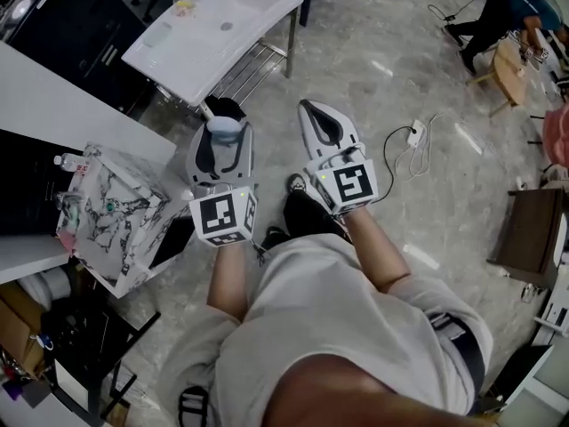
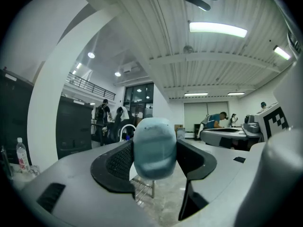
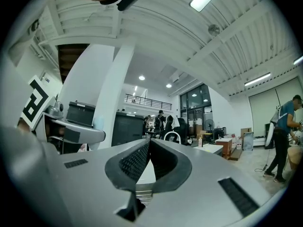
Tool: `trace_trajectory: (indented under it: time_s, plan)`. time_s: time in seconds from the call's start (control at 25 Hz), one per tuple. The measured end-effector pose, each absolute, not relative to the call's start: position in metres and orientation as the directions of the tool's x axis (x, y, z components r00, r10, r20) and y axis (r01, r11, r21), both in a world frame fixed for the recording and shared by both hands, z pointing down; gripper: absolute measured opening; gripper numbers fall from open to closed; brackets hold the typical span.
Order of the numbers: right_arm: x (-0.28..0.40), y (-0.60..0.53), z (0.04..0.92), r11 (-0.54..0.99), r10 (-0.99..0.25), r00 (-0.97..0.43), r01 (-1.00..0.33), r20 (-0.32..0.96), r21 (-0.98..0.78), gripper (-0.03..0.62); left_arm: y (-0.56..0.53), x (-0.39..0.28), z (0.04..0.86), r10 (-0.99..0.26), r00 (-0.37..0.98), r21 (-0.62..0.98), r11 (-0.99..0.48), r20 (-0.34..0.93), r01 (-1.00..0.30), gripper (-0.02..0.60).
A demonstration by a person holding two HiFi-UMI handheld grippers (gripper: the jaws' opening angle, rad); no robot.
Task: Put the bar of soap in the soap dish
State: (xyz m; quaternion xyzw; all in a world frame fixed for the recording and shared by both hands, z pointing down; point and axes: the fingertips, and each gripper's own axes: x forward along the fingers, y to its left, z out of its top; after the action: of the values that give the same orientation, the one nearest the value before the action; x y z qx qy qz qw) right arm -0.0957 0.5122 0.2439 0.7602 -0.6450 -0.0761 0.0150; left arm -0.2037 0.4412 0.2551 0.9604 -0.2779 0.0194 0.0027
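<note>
Pale blue rounded soap bar (image 2: 154, 148) standing upright, pinched between left tool (image 2: 155, 161) jaws, top poking out

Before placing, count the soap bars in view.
1: the pale blue rounded soap bar, clamped in the left gripper. More may be hidden on the far white table.

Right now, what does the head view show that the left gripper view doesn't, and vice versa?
Head view only: the white basin table, the marbled box, and the right claw with its jaws together. Left gripper view only: ceiling lights, people in the background, and both pads pressing the bar of soap. Both: that pale blue soap held in the left claw, and the right claw's marker cube.
</note>
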Motion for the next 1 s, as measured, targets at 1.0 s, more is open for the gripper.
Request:
trace_trajectory:
  time_s: [1.0]
  plan:
    - [0.056, 0.37, 0.262, -0.002, -0.999, -0.002, -0.997, -0.051, 0.071, -0.002, 0.313, -0.056, 0.261, -0.625, 0.778, -0.014, -0.78, 0.069, -0.625, 0.291]
